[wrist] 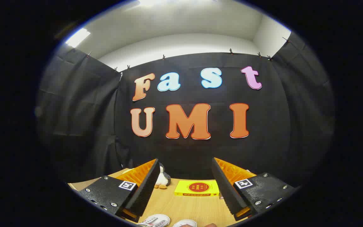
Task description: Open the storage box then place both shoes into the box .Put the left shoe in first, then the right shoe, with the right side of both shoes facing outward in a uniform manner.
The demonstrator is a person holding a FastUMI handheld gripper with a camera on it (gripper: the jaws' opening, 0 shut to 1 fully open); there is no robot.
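My gripper [186,171] is held high above the wooden table [187,206], fingers wide apart and pointing at the back wall, with nothing between them. Below the fingers, at the near edge of the table, lie two white shoes: one [156,220] nearer the left finger, the other [185,223] to its right. Only their tops show. A bit of a hand [211,225] shows just right of the second shoe. The left finger [143,189] and the right finger [227,189] are black with orange backs.
A flat yellow box with a red round mark [197,188] lies on the table beyond the fingers, near the back wall. A small plush penguin [162,180] stands beside it, partly hidden by the left finger.
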